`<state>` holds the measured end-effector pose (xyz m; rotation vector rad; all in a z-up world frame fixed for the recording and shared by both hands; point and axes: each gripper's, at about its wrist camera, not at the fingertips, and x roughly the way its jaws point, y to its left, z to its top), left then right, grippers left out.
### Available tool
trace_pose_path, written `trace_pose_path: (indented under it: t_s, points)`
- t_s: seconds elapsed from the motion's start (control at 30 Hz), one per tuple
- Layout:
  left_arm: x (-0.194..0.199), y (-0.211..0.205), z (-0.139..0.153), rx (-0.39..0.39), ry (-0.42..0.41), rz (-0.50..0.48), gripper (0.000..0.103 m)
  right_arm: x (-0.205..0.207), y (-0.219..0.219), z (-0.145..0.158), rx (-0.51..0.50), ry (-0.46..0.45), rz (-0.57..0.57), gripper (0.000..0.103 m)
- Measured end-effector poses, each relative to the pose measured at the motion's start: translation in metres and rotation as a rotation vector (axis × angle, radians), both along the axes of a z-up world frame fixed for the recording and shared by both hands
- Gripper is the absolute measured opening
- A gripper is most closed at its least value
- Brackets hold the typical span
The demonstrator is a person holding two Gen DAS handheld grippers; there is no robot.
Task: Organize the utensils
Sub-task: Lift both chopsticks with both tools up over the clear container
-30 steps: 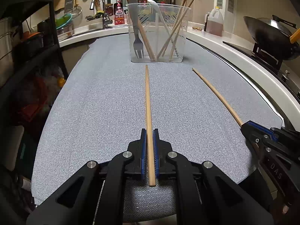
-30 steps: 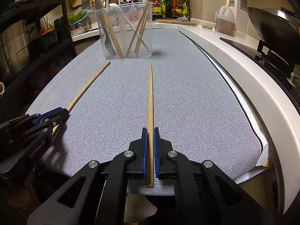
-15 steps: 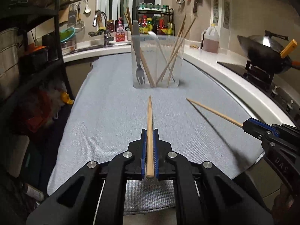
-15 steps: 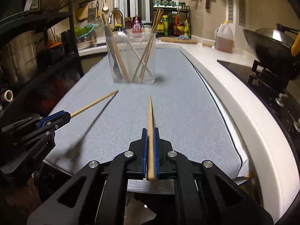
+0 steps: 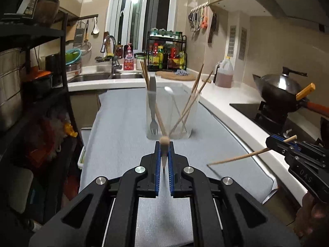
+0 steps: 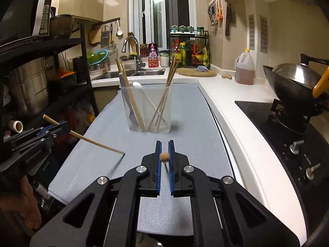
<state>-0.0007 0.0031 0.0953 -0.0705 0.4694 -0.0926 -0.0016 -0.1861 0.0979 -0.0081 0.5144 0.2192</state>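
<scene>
Left gripper, right gripper: 2 slender tan wooden chopsticks.

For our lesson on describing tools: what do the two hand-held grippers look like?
Both are matte black with angular linkage arms, silver round pivot bolts and blue ribbed finger pads. The left hand-held gripper reads "GenRobot.AI" on its side; the right hand-held gripper shows "DAS". No cables or sleeves are visible.

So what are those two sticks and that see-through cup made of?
The chopstick in the left gripper and the one in the right gripper look like bare wood or bamboo: matte tan. The cup seems clear plastic, slightly cloudy; glass is possible.
</scene>
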Motion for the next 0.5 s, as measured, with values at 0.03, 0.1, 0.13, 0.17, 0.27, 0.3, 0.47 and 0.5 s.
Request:
trace_pose_path:
  t_s: [0.03, 0.1, 0.13, 0.17, 0.27, 0.3, 0.47, 0.5]
  points:
    - [0.003, 0.002, 0.005, -0.007, 0.001, -0.008, 0.007, 0.003, 0.0, 0.003, 0.003, -0.002, 0.001, 0.006]
    - [0.009, 0.005, 0.012, -0.023, 0.009, -0.02, 0.007, 0.01, 0.002, 0.011, 0.008, -0.002, 0.008, 0.006]
    - [0.014, 0.007, 0.018, -0.027, 0.013, -0.025, 0.007, 0.016, 0.003, 0.016, 0.005, -0.003, 0.014, 0.006]
    - [0.017, 0.008, 0.022, -0.027, 0.016, -0.031, 0.007, 0.019, 0.005, 0.021, 0.003, -0.007, 0.017, 0.006]
    - [0.028, 0.01, 0.037, -0.029, 0.033, -0.053, 0.007, 0.032, 0.009, 0.037, 0.008, -0.01, 0.032, 0.006]
    - [0.033, 0.011, 0.043, -0.028, 0.039, -0.058, 0.007, 0.034, 0.01, 0.041, 0.01, -0.011, 0.033, 0.006]
    - [0.057, 0.013, 0.071, -0.041, 0.071, -0.099, 0.007, 0.058, 0.015, 0.067, 0.021, -0.008, 0.047, 0.006]
    - [0.062, 0.014, 0.079, -0.041, 0.072, -0.105, 0.007, 0.065, 0.016, 0.074, 0.023, -0.009, 0.052, 0.006]
